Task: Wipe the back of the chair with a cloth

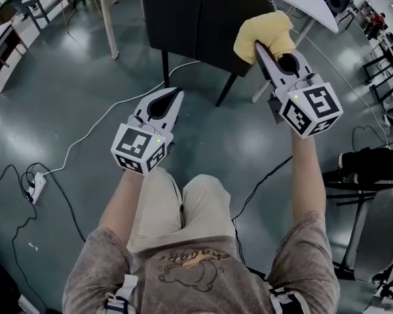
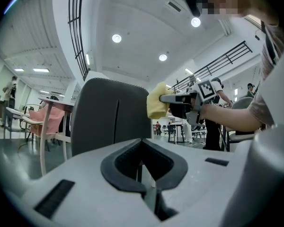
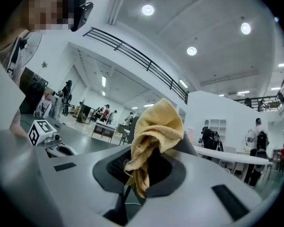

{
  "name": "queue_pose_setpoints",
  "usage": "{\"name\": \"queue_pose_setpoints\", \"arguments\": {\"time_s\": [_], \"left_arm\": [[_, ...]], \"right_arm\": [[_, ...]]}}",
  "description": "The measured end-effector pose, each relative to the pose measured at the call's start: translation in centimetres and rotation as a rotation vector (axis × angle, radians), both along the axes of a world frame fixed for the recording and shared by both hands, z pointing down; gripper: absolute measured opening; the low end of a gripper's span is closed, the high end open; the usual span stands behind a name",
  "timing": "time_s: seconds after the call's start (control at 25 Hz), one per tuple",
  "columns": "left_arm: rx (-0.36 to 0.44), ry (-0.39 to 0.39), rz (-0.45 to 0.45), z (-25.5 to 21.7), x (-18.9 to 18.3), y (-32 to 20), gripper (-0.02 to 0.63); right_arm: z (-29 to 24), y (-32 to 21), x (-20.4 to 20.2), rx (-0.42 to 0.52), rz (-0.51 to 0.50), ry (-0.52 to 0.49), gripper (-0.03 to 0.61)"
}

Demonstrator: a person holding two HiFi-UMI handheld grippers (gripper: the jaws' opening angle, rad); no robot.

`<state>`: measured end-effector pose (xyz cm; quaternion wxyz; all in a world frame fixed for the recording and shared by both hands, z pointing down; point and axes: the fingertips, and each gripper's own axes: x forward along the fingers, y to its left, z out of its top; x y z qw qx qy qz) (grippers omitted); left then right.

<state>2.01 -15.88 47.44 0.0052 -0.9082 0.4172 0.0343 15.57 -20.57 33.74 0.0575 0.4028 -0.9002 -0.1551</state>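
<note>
Chair back, dark grey and upright, stood ahead of the person on the grey floor. At its upper right corner in the head view sat a yellow cloth. The right tool had its jaws clamped on that cloth, holding a bunched fold of it, with the rest mounded over the jaw tips. In the left gripper view the cloth touched the upper side edge of the chair back, with the right tool reaching in level from the right. The right gripper view showed the cloth pinched between the jaws of the right tool, a twisted tail hanging down into the hollow behind the pads.

The left tool hung lower and nearer the person, well apart from the chair and pointing towards it. Its jaws were brought together at the tips and gripped nothing; through the hollow of the left tool only a chair leg and floor showed. A white cable trailed across the floor to the left.
</note>
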Motion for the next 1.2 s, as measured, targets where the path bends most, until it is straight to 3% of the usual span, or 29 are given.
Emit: {"name": "queue_pose_setpoints", "arguments": {"time_s": [0.2,0.4,0.84,1.2], "left_arm": [[-0.007,0.004,-0.008,0.3,-0.6,-0.2,0.009],[-0.01,0.007,-0.012,0.6,-1.1,-0.2,0.009],[-0.018,0.014,-0.041,1.4,-3.4,-0.8,0.009],[-0.035,0.005,-0.054,2.7,-5.1,-1.4,0.009]], "right_arm": [[-0.4,-2.9,-0.3,0.002,0.042,0.086,0.064],[-0.9,-5.2,-1.2,-0.019,0.05,0.08,0.064],[-0.2,-8.1,-7.8,-0.049,-0.032,0.122,0.064],[0.0,-10.4,-12.6,-0.064,-0.087,0.08,0.064]]}}
